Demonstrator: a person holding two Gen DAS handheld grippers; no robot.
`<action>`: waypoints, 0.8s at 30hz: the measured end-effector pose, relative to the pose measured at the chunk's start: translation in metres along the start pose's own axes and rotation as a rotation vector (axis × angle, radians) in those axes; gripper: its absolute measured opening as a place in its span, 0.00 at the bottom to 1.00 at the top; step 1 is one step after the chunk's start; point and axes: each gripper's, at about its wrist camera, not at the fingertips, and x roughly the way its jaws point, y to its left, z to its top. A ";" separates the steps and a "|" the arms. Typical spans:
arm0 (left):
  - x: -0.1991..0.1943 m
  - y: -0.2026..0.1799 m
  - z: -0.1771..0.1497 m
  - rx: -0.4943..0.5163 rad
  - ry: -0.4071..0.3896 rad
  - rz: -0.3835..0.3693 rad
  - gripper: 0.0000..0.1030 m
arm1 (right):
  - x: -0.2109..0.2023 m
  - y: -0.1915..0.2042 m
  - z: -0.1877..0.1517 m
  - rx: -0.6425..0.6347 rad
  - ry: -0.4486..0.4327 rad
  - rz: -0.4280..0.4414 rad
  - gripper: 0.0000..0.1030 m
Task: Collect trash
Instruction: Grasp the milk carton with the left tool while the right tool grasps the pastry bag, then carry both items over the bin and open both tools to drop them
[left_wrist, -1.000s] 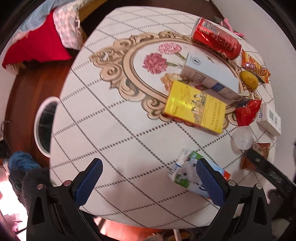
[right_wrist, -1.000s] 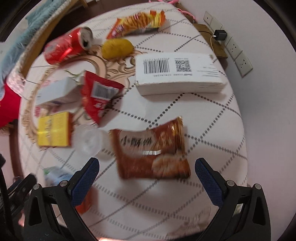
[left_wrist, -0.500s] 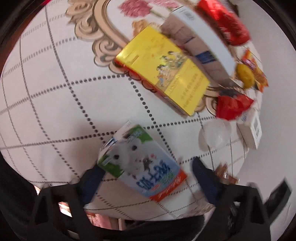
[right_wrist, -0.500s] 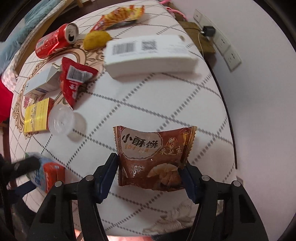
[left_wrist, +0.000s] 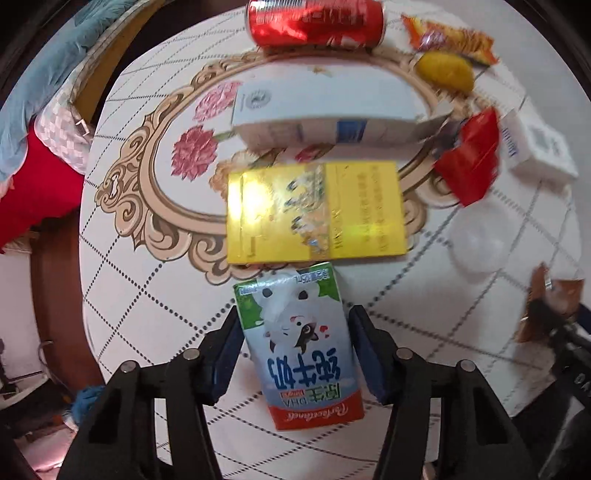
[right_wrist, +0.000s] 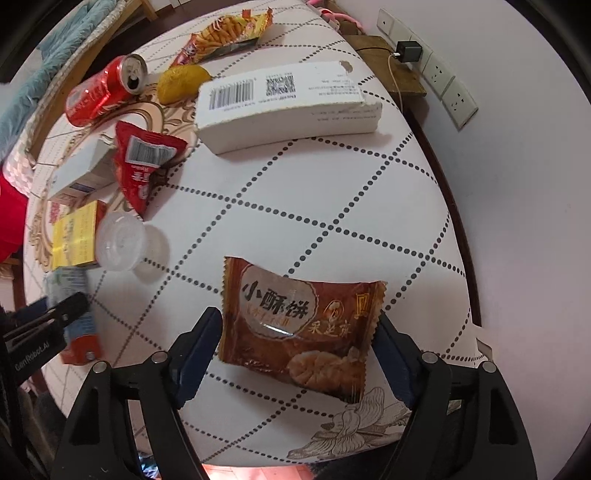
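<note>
A milk carton (left_wrist: 299, 343) with a cartoon cow lies flat on the patterned round table (left_wrist: 147, 314). My left gripper (left_wrist: 297, 332) points down over it. Its jaws are closing, and the blue pads (left_wrist: 231, 347) sit against the carton's two long sides. A brown biscuit packet (right_wrist: 295, 328) lies near the table's front edge. My right gripper (right_wrist: 295, 332) straddles it. Those jaws are opening, and the fingertips (right_wrist: 201, 332) stand just off the packet's ends.
Behind the carton lie a yellow box (left_wrist: 314, 212), a white box (left_wrist: 325, 110) and a red can (left_wrist: 316, 22). A red packet (right_wrist: 144, 166), a clear plastic cup (right_wrist: 120, 242), a barcode box (right_wrist: 288, 103), a yellow fruit (right_wrist: 181, 83) and a chips bag (right_wrist: 229, 33) crowd the table. A wall with sockets (right_wrist: 439, 74) is on the right.
The left gripper slid across the table, rolled, and narrowed its jaws around the milk carton. The right gripper moved over the brown packet, narrowed on it, then widened a little.
</note>
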 end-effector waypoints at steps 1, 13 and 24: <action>-0.001 -0.001 0.002 -0.013 -0.012 -0.009 0.54 | 0.003 0.000 0.000 0.002 0.005 -0.008 0.79; -0.068 0.007 -0.052 -0.051 -0.194 0.010 0.46 | -0.015 0.024 -0.013 -0.078 -0.083 -0.077 0.34; -0.110 0.086 -0.078 -0.122 -0.437 0.001 0.46 | -0.098 0.070 -0.032 -0.138 -0.210 0.103 0.30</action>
